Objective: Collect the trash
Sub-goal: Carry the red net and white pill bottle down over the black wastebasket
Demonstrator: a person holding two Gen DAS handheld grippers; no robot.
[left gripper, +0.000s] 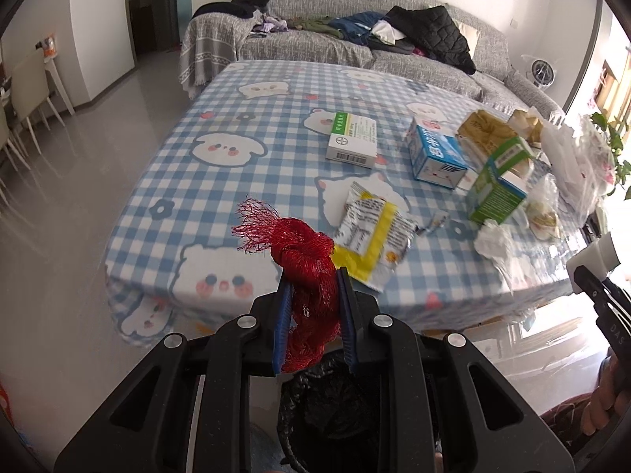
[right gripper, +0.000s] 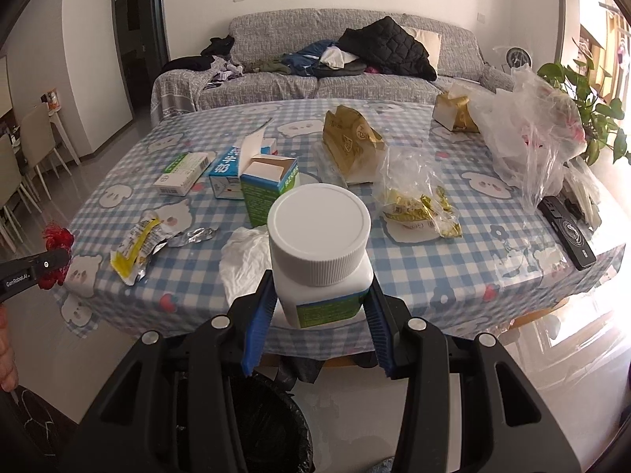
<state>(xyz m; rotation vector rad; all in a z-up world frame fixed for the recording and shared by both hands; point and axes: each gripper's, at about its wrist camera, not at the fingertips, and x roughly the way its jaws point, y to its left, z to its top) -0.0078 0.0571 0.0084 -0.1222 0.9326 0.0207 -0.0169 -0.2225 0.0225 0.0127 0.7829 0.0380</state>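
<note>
Left wrist view: left gripper (left gripper: 313, 276) is clamped on a knotted red mesh bag (left gripper: 305, 272), one blue pad on each side of it.
Right wrist view: right gripper (right gripper: 318, 291) is clamped on one white bottle (right gripper: 321, 254), the blue pads pressing its lower body.
Held items: two, one per gripper.
Mesh bag look: red netting tied in a knot, frayed end sticking up to the left, the rest hanging between the jaws.
Bottle look: white plastic, wide ribbed white cap, green and blue label low on the body, upright.
Bin: one black-lined trash bin (right gripper: 272, 425), on the floor below both grippers at the near table edge.
Table: one, with a blue checked cloth (right gripper: 434, 260) printed with animal faces.
Cartons on table: three close together; a flat white and green box (left gripper: 352, 140), a blue box (left gripper: 435, 153), an opened green box (left gripper: 499, 183).
Wrappers: one yellow and silver snack wrapper (left gripper: 372, 236), just beyond the mesh bag.
Tissue: one crumpled white tissue (right gripper: 246, 264), just left of the bottle.
Other litter: one clear bag with gold wrappers (right gripper: 420, 201), two gold paper packages, one large clear plastic bag (right gripper: 524, 134).
</note>
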